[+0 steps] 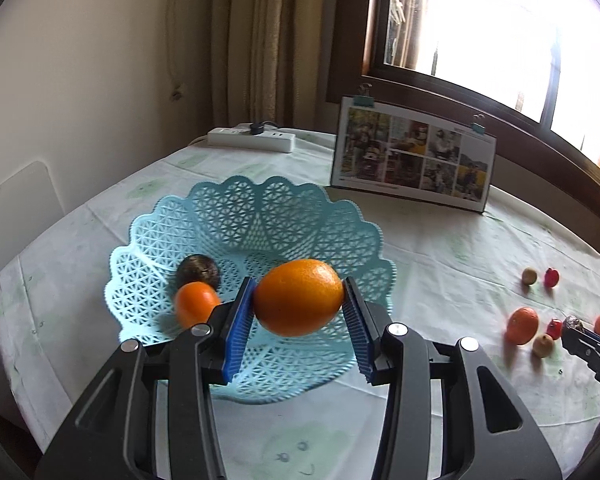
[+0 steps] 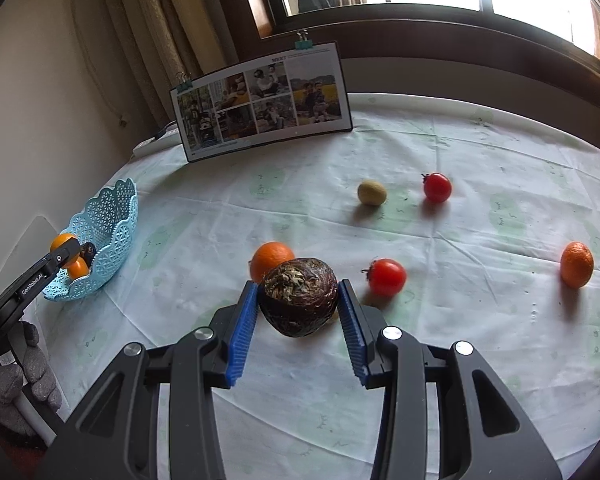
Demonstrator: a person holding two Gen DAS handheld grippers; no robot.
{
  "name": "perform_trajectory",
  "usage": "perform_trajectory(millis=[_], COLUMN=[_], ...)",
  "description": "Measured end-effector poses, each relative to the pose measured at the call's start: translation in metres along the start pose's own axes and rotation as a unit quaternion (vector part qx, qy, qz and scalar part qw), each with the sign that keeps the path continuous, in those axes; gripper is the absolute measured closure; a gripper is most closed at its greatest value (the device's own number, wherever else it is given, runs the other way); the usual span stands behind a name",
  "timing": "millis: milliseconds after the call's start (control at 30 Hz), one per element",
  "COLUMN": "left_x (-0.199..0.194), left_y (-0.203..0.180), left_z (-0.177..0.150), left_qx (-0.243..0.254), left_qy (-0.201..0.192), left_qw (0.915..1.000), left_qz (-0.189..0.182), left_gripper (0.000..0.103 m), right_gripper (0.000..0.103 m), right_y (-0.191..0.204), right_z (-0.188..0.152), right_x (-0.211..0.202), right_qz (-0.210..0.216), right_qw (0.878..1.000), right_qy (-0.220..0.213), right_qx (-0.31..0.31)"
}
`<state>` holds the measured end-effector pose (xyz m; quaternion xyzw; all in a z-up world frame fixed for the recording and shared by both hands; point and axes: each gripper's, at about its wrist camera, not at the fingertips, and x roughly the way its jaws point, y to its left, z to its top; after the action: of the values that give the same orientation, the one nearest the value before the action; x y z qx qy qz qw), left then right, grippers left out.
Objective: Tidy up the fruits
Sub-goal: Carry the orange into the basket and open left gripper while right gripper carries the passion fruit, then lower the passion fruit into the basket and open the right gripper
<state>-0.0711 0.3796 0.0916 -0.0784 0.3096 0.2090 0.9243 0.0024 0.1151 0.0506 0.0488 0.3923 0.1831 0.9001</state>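
Left gripper (image 1: pixel 299 304) is clamping an orange (image 1: pixel 299 298) between its blue pads, long axis running pad to pad, roughly level. It is hovering directly over the blue lattice basket (image 1: pixel 256 220), near the front half of the bowl; straight down is the open mesh floor. A smaller orange (image 1: pixel 194 306) and a dark round fruit (image 1: pixel 198 270) are sitting in the basket just left of the held one, so the drop spot looks free to the right of them.

Right gripper (image 2: pixel 298 300) is gripping a dark wrinkled fruit (image 2: pixel 298 296) on both sides; cannot tell whether it is lifted or resting on the tablecloth (image 2: pixel 480 320). Basket is lying far to this gripper's left, well apart, so the left one is the nearer to it.

Loose fruit, left to right in the right wrist view: orange (image 2: pixel 268 260) touching behind the held fruit, tomato (image 2: pixel 386 276), pale green fruit (image 2: pixel 372 192), tomato (image 2: pixel 437 187), orange (image 2: pixel 577 264).

Writing: "GenRobot.AI" along the left gripper's side; photo board (image 2: pixel 260 100) header too small to read.
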Motion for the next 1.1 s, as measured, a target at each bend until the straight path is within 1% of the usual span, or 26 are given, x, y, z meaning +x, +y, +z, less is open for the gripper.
perform_trajectory(millis=[33, 67, 100, 133, 167, 267, 400, 567, 667, 733, 900, 967, 1100], left_x=[0.001, 0.002, 0.002, 0.002, -0.001, -0.004, -0.006, -0.009, -0.01, -0.011, -0.014, -0.015, -0.015], left_y=[0.003, 0.007, 0.01, 0.013, 0.017, 0.022, 0.031, 0.045, 0.054, 0.059, 0.068, 0.073, 0.08], left_z=[0.0, -0.001, -0.001, -0.001, -0.001, 0.001, 0.002, -0.001, -0.004, -0.005, -0.005, -0.005, -0.006], left_qx=[-0.002, -0.007, -0.011, -0.015, -0.021, -0.02, -0.022, -0.026, -0.027, -0.024, -0.021, -0.023, -0.029], left_qy=[0.001, 0.004, 0.004, 0.003, -0.003, -0.017, -0.023, -0.028, -0.029, -0.03, -0.035, -0.037, -0.036], left_qw=[1.0, 1.0, 0.9999, 0.9999, 0.9998, 0.9995, 0.999, 0.998, 0.9973, 0.9964, 0.9952, 0.9945, 0.9936], left_qz=[0.002, 0.004, 0.004, 0.005, 0.007, 0.02, 0.031, 0.05, 0.061, 0.075, 0.09, 0.096, 0.103], left_gripper=[0.057, 0.05, 0.043, 0.027, 0.021, 0.021, 0.018, 0.016, 0.011, 0.01, 0.01, 0.006, 0.006], right_gripper=[0.062, 0.062, 0.062, 0.062, 0.062, 0.062, 0.062, 0.062, 0.062, 0.062, 0.062, 0.062, 0.062], right_y=[0.004, 0.007, 0.009, 0.013, 0.017, 0.029, 0.049, 0.082, 0.107, 0.123, 0.158, 0.173, 0.195], right_z=[0.001, 0.001, 0.002, 0.002, 0.003, 0.006, 0.011, 0.02, 0.026, 0.028, 0.032, 0.033, 0.034], right_x=[0.001, 0.002, 0.002, 0.003, 0.004, 0.006, 0.009, 0.015, 0.022, 0.026, 0.039, 0.045, 0.056], right_qz=[0.002, 0.004, 0.006, 0.008, 0.01, 0.018, 0.031, 0.061, 0.082, 0.096, 0.124, 0.135, 0.146], right_qw=[1.0, 1.0, 1.0, 1.0, 1.0, 1.0, 0.999, 0.997, 0.994, 0.992, 0.987, 0.985, 0.981], right_qy=[0.001, 0.002, 0.002, 0.002, 0.003, 0.003, 0.002, 0.002, 0.001, 0.001, 0.007, 0.009, 0.016], right_qx=[-0.003, -0.005, -0.007, -0.01, -0.012, -0.021, -0.036, -0.056, -0.073, -0.083, -0.103, -0.112, -0.125])
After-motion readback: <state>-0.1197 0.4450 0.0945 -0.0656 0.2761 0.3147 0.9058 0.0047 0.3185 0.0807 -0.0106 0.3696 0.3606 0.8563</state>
